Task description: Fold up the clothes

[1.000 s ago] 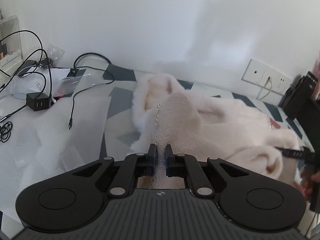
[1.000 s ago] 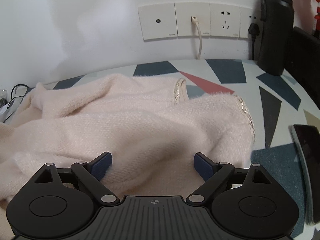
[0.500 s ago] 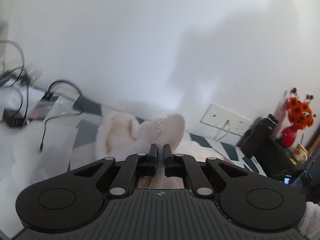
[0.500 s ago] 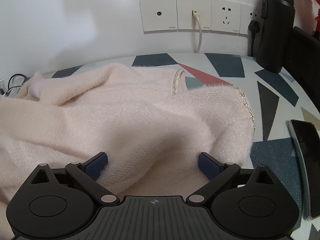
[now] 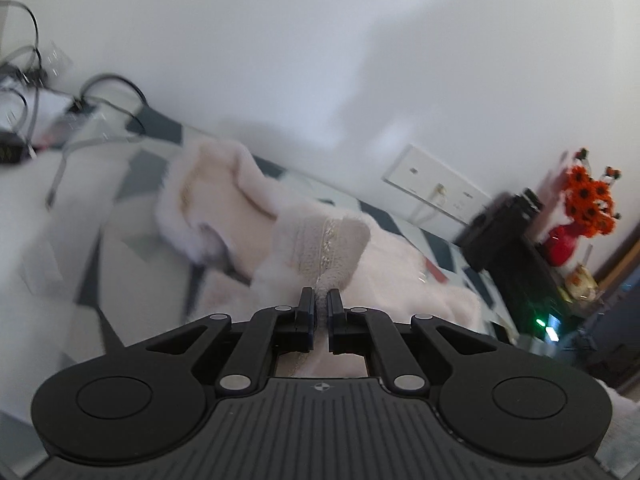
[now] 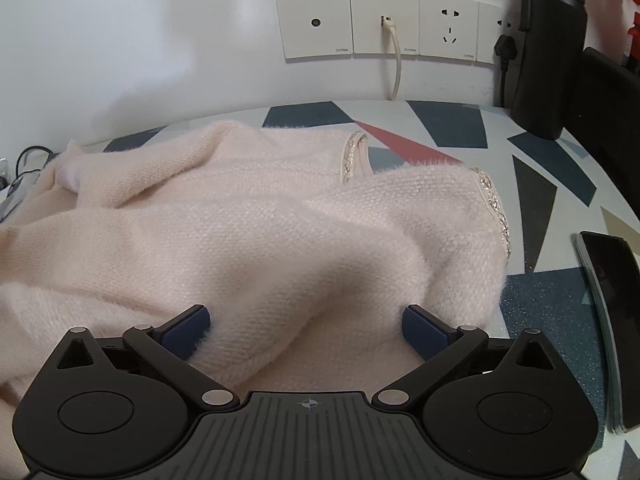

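A fluffy pale pink sweater (image 6: 256, 232) with beaded trim (image 6: 494, 204) lies crumpled on the patterned table (image 6: 452, 124). My left gripper (image 5: 319, 304) is shut on a trimmed edge of the sweater (image 5: 326, 240) and holds it lifted above the rest of the garment. My right gripper (image 6: 306, 326) is open, its blue pads (image 6: 186, 330) spread wide on either side of a raised fold of the sweater. The lower part of the garment is hidden behind both gripper bodies.
Wall sockets (image 6: 384, 24) with a plugged white cable sit behind the sweater. A black bottle (image 6: 550, 48) stands at the back right, a dark phone (image 6: 610, 304) lies at the right edge. Cables and a charger (image 5: 40, 92) clutter the far left. Orange flowers (image 5: 588, 200) stand far right.
My left gripper has lifted the trimmed edge up off the table and swung to the right. My right gripper has opened slightly wider and stayed over the fold.
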`<action>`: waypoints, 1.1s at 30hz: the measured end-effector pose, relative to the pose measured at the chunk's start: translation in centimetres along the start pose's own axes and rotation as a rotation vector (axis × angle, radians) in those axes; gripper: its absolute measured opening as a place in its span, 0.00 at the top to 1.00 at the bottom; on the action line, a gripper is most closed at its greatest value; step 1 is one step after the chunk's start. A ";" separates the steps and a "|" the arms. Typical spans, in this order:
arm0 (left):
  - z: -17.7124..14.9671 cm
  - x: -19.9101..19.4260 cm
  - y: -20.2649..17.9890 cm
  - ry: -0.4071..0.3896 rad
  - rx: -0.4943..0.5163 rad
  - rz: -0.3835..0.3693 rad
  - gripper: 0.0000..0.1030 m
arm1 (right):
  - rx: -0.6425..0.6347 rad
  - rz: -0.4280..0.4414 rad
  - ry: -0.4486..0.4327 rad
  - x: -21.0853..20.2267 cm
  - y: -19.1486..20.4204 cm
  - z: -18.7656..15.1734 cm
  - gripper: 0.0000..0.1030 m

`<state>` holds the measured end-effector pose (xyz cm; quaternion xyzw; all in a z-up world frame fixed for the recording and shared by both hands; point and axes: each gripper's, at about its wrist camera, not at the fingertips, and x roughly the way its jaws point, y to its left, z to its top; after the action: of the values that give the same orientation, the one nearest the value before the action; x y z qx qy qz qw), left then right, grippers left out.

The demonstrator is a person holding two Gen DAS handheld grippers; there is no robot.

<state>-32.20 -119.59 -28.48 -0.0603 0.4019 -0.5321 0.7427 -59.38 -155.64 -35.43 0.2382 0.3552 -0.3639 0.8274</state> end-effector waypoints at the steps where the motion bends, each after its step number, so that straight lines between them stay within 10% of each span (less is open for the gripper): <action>1: -0.4 -0.1 -0.2 0.010 -0.006 -0.018 0.94 | 0.016 0.012 -0.015 -0.4 -0.2 0.3 0.04; 5: -1.5 -0.8 -0.9 0.038 0.008 -0.058 0.94 | 0.077 0.055 -0.114 -2.0 -0.8 1.9 0.03; 14: -3.8 1.4 0.7 0.110 -0.009 0.087 0.94 | -0.051 0.005 -0.019 3.2 1.5 3.5 0.05; 18: -3.9 2.1 1.0 0.134 -0.012 0.085 0.91 | -0.174 -0.021 -0.036 3.9 3.1 2.3 0.25; 22: -3.8 2.5 1.7 0.143 -0.038 0.077 0.89 | -0.232 0.019 -0.051 2.9 4.1 1.9 0.90; 33: -2.9 5.8 0.4 0.215 0.132 0.147 0.40 | -0.060 0.104 -0.255 -6.7 0.3 0.9 0.95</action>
<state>-33.13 -123.27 -33.72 0.0756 0.4467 -0.5052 0.7346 -62.01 -153.15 -29.72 0.1831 0.2452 -0.3371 0.8904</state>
